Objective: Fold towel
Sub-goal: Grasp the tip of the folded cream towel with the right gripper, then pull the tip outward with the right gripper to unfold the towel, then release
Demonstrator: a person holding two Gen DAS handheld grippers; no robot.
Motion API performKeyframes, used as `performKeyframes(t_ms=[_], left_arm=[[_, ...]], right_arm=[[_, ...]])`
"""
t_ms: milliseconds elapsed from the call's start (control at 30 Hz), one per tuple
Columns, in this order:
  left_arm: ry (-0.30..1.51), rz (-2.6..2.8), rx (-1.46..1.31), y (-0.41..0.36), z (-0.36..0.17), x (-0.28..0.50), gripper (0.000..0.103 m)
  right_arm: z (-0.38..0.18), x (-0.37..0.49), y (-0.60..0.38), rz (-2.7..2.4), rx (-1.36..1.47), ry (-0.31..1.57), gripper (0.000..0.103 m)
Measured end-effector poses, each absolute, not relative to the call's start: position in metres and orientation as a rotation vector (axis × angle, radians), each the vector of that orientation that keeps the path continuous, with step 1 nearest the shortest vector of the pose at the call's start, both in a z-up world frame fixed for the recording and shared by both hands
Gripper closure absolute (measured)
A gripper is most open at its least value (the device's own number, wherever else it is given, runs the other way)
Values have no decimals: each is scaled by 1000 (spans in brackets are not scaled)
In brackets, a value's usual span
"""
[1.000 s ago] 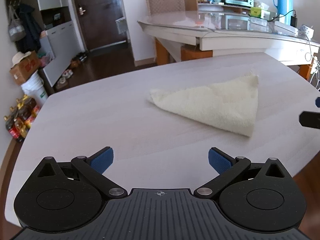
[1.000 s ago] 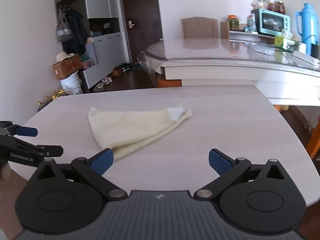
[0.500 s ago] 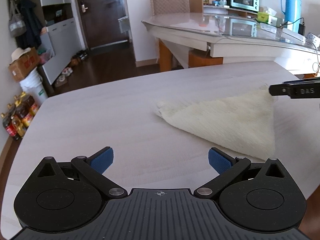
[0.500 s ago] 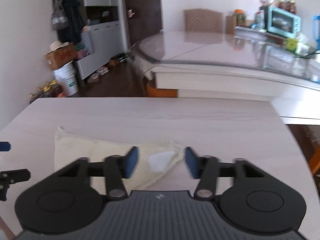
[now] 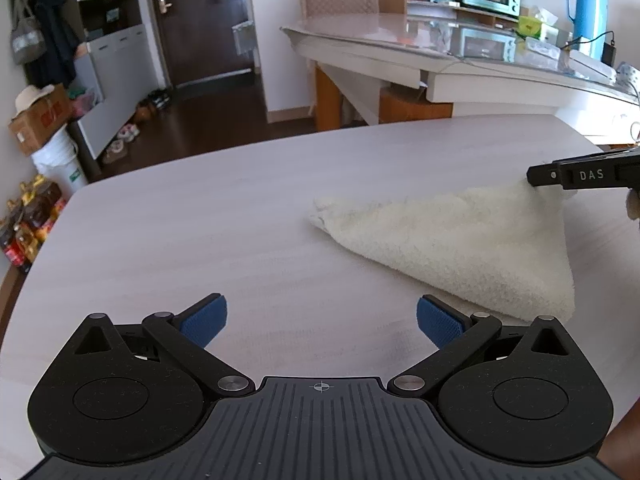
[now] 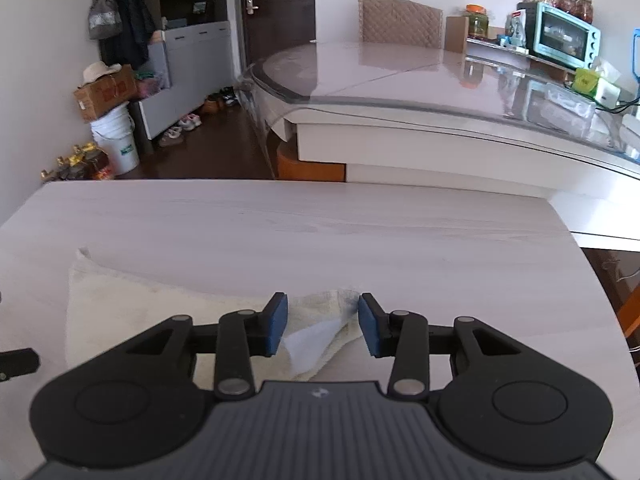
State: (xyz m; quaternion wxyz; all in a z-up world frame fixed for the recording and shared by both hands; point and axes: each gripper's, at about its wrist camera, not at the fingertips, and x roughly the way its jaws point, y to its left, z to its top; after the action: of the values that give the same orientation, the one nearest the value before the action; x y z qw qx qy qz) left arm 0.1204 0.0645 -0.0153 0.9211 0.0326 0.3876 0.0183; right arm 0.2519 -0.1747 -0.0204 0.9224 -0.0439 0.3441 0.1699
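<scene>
Room: a dining room is showing behind, with a glass-topped table (image 6: 420, 76) and a toaster oven (image 6: 564, 38).
Desk: a pale wood-grain desk (image 5: 200, 240) is carrying the towel.
Towel: a cream towel (image 5: 460, 248) is lying flat, folded into a triangle.
Handling: it is looking soft, light and limp, likely to sag; a corner is looking like the best hold.
Right gripper (image 6: 322, 330): its fingers are standing partly apart, straddling the corner with the white label (image 6: 310, 342), not yet clamping.
Left gripper (image 5: 320, 322): its fingers are standing wide apart, holding nothing, hovering over bare desk just beside the towel's near corner.
</scene>
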Motion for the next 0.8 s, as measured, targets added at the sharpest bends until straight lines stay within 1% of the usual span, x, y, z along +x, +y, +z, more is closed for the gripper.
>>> performKeyframes(t_ms=[67, 100, 133, 233, 367, 533, 667, 800], left_arm=[[796, 34, 67, 64, -16, 119, 0], [796, 34, 67, 64, -15, 119, 0], [796, 32, 67, 65, -15, 119, 0], [790, 35, 71, 66, -14, 117, 0], [777, 38, 89, 74, -8, 111, 0], [757, 99, 129, 99, 3, 101, 0], [743, 142, 155, 121, 10, 95, 0], [734, 174, 173, 142, 17, 90, 0]], right_arm=[[-20, 250, -174, 346, -95, 696, 75], [-19, 249, -174, 350, -97, 690, 91], [-17, 248, -174, 358, -94, 680, 93], [-9, 240, -175, 361, -97, 642, 95], [5, 226, -174, 402, -81, 616, 95], [33, 179, -155, 642, -38, 607, 95], [33, 141, -128, 845, -46, 644, 95], [17, 110, -93, 986, -115, 691, 95]])
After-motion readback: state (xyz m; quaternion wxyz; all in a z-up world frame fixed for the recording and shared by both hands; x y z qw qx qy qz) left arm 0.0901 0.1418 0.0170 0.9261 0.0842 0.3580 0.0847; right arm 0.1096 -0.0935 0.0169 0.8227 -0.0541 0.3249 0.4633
